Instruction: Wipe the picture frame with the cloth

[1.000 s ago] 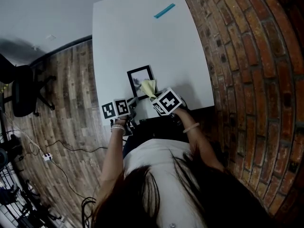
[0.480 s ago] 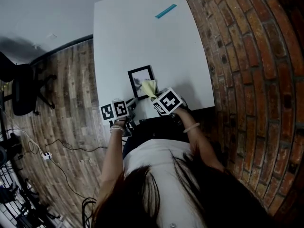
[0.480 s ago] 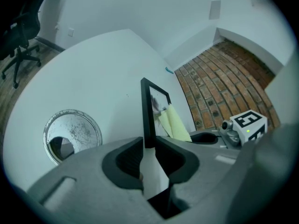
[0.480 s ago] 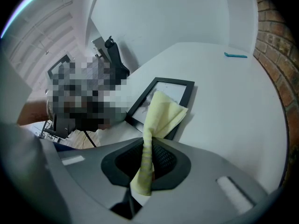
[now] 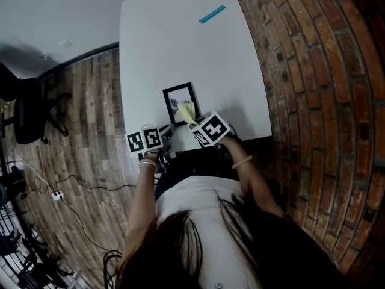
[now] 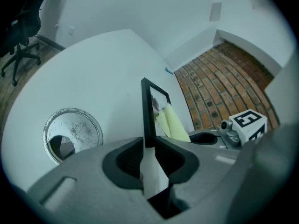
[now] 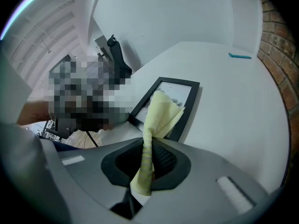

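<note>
The black picture frame (image 5: 179, 103) lies near the front edge of the white table (image 5: 180, 47). In the left gripper view the picture frame (image 6: 148, 108) shows edge-on, its near end between the jaws. My left gripper (image 6: 149, 146) has just been closing, and its pads touch both sides of that edge. My right gripper (image 7: 150, 146) is shut on a twisted yellow cloth (image 7: 159, 113). The cloth's free end rests on the frame's glass (image 7: 175, 92). In the head view the cloth (image 5: 186, 111) covers the frame's lower right part, with the right gripper (image 5: 196, 123) just behind it.
A round metal grommet (image 6: 72, 134) is set in the table left of the frame. A teal strip (image 5: 212, 14) lies at the table's far end. Brick floor (image 5: 313, 101) runs along the right; an office chair (image 5: 27, 110) and cables stand on the wood floor at left.
</note>
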Motion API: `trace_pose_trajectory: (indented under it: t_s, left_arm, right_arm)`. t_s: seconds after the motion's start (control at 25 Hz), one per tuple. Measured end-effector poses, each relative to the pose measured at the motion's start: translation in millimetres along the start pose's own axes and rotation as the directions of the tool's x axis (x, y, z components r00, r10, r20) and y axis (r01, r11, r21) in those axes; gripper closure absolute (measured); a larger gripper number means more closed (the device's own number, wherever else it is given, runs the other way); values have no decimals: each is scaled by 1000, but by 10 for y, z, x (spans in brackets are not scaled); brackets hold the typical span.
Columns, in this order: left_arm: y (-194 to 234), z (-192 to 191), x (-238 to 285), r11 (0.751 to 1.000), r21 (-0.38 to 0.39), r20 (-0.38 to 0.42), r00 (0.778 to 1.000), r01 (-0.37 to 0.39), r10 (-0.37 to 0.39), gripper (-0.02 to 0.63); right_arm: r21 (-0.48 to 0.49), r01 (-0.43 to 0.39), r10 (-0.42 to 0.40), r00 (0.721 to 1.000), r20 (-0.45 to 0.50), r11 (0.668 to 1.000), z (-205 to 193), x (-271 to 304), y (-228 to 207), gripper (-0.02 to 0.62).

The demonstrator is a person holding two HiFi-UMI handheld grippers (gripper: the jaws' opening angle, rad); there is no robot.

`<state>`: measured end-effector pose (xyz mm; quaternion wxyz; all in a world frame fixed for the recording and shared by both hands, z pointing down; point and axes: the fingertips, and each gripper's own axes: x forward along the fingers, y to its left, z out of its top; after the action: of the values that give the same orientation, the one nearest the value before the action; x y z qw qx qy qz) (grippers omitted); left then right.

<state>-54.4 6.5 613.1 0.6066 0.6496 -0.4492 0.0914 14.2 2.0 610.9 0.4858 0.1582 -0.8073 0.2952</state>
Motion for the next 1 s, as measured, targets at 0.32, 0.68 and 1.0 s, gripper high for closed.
trace_pose_trajectory:
  t_s: [0.32,0.68,1.0]
  left_arm:
    - [1,-2,9,1000,-5,1,1000,11,-11,528]
    - [-1,-3,-2,1000,-6,-3,1000,16,-16,528]
    - [-2,-7,8,1000,-5,-3,1000,15,-15,528]
  right_arm:
    - [-22,-5,5,1000,-6,1000,18,40,44,561]
    - [-44,-13,13,1000,-13,999,44,69,105,561]
    - [-63,-30,29,999,-18,998,62,107,160,561]
